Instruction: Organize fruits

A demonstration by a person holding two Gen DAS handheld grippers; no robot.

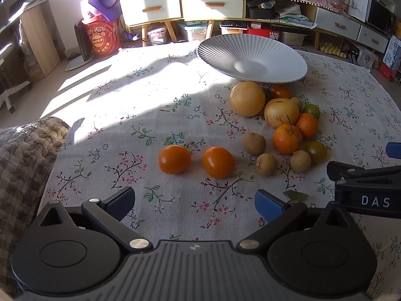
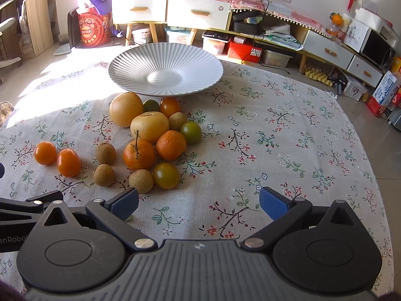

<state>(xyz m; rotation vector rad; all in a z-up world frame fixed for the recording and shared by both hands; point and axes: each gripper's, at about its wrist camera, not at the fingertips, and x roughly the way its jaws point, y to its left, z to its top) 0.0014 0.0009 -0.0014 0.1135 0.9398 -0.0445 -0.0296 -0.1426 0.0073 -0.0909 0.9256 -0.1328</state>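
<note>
A white ribbed plate [image 1: 253, 59] [image 2: 165, 69] stands empty at the far side of the floral tablecloth. In front of it lies a cluster of fruit: two large yellow pears [image 1: 247, 98] [image 2: 149, 126], two tangerines [image 1: 287, 138] [image 2: 139, 154], several brown longans [image 1: 254, 143] [image 2: 105, 153] and several green-orange tomatoes [image 2: 166, 175]. Two orange tomatoes [image 1: 218, 161] [image 2: 68, 162] lie apart to the left. My left gripper [image 1: 194, 202] is open and empty, just short of the two orange tomatoes. My right gripper [image 2: 199, 204] is open and empty over bare cloth, right of the cluster.
A quilted cushion [image 1: 25, 150] sits at the table's left edge. The right gripper's body [image 1: 368, 188] shows at the right of the left wrist view. Cabinets with drawers [image 2: 170, 10] and floor clutter stand beyond the table. Bare tablecloth [image 2: 288, 138] spreads right of the fruit.
</note>
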